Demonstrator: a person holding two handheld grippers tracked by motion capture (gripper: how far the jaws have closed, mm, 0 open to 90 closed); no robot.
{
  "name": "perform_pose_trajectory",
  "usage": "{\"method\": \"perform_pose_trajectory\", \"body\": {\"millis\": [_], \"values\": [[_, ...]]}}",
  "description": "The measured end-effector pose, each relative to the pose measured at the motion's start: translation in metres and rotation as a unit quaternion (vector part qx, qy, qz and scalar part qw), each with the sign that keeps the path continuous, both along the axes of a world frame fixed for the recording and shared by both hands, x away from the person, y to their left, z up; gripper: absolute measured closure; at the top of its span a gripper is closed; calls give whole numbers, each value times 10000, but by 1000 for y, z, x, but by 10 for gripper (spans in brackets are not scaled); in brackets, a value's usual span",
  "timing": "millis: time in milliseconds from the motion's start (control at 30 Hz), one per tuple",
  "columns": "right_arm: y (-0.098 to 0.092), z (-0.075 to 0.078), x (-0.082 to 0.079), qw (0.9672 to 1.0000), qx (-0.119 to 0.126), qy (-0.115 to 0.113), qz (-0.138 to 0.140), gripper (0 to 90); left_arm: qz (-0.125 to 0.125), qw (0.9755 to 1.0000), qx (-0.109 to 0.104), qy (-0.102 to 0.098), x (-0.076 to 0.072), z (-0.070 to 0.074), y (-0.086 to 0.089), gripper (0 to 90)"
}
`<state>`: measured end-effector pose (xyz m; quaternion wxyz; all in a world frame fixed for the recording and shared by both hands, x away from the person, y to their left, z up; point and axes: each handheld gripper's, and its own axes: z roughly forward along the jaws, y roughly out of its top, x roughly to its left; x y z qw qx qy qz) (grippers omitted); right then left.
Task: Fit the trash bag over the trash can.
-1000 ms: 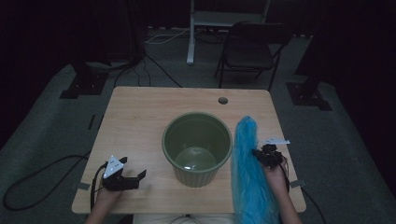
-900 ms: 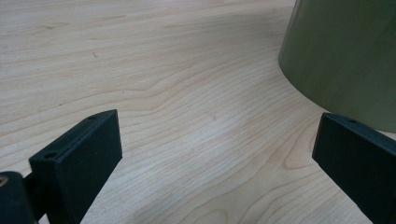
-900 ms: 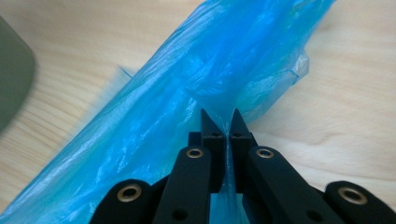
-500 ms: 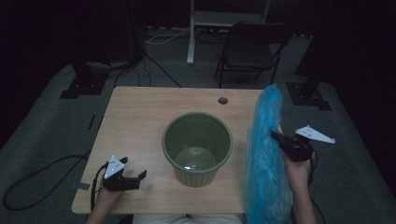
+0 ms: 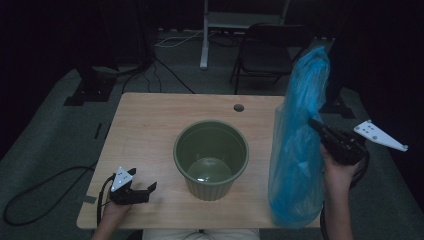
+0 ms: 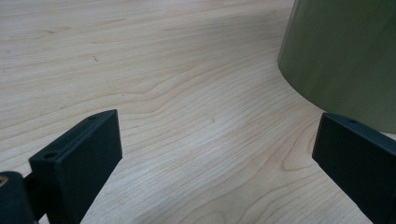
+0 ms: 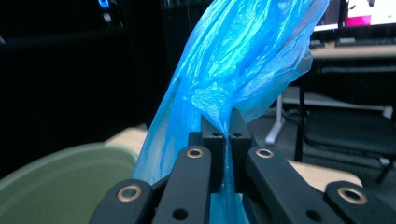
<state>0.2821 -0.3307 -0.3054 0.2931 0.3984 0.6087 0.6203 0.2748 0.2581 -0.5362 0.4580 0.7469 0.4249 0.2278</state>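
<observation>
Far left on the wooden bench (image 5: 150, 125), the left gripper (image 5: 142, 191) sits near the front edge with its jaws spread wide, nothing between them (its own view has bare wood grain between the two black jaws, plus the green bucket's wall off to one side). In the middle of the bench stands that green plastic bucket (image 5: 211, 155), upright, apart from the gripper. Over at the right edge, the right gripper (image 5: 320, 131) is up in the air with its jaws clamped tight on a blue plastic bag (image 5: 297, 150). The bag hangs long, its bottom reaching down to the bench's front right corner, just beside the bucket. A folding chair (image 5: 272, 50) sits behind the bench.
</observation>
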Motion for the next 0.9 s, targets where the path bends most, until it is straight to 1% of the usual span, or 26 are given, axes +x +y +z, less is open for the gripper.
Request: {"method": "perform_pose_trajectory", "body": {"millis": [33, 67, 100, 133, 200, 233, 267, 300, 333, 367, 400, 433, 467, 500, 533, 567, 600, 633, 667, 700, 733, 767, 833, 900], "values": [[0, 4, -1, 10000, 29, -47, 24, 900, 11, 10000, -2, -1, 0, 0, 1, 19], [3, 18, -4, 9997, 44, -234, 30, 900, 28, 10000, -20, 12, 0, 0, 1, 20], [3, 18, -4, 9997, 44, -234, 30, 900, 28, 10000, -20, 12, 0, 0, 1, 20], [5, 29, -6, 9991, 81, -408, 57, 900, 35, 10000, -18, 11, 0, 0, 1, 20], [5, 29, -6, 9991, 81, -408, 57, 900, 28, 10000, -23, 14, 0, 0, 1, 20], [14, 48, -5, 9972, 95, -728, 113, 900, 23, 10000, -6, 13, 1, -1, 1, 20], [14, 48, -5, 9972, 95, -728, 113, 900, 22, 10000, 1, 13, 1, -1, 1, 20], [17, 52, -4, 9968, 108, -782, 136, 900, 25, 10000, 5, 17, 1, 0, 0, 19], [25, 65, -1, 9953, 141, -926, 258, 900, 21, 10000, -8, 16, 0, 0, 0, 20], [25, 65, -1, 9953, 141, -926, 258, 900, 24, 10000, -13, 14, 0, 0, 0, 20], [30, 72, 1, 9944, 149, -1011, 280, 900, 29, 10000, -10, 13, 0, 0, 1, 20], [38, 87, 3, 9923, 199, -1163, 378, 900, 34, 10000, -25, 14, 0, 0, 1, 20], [42, 95, 4, 9909, 244, -1236, 478, 900, 42, 10000, -32, 16, 0, 0, 1, 20], [42, 95, 4, 9909, 244, -1236, 478, 900, 43, 10000, -32, 12, 0, 0, 1, 20], [50, 107, 7, 9872, 352, -1402, 671, 900, 45, 10000, -28, 17, 0, 0, 1, 20], [55, 112, 8, 9862, 347, -1457, 702, 900, 45, 10000, -28, 17, 0, 0, 1, 20], [55, 112, 8, 9862, 347, -1457, 702, 900, 36, 10000, -28, 17, 0, 0, 1, 20], [60, 117, 10, 9852, 349, -1505, 748, 900, 26, 10000, -30, 21, 0, 0, 1, 20], [68, 126, 14, 9833, 410, -1558, 846, 900, 22, 10000, -14, 20, 0, 0, 1, 19], [72, 130, 15, 9828, 424, -1576, 869, 900, 15, 10000, -9, 21, 0, 0, 1, 20], [72, 130, 15, 9828, 424, -1576, 869, 900, 12, 10000, -22, 29, 0, 0, 1, 20], [76, 134, 17, 9817, 448, -1637, 862, 900, 13, 10000, -14, 36, 0, -1, 1, 19], [84, 141, 21, 9798, 515, -1672, 966, 900, -3, 10000, -12, 59, 0, -1, 0, 20], [90, 148, 25, 9771, 576, -1755, 1054, 900, -9, 10000, -11, 54, 0, -1, 0, 20]]}}
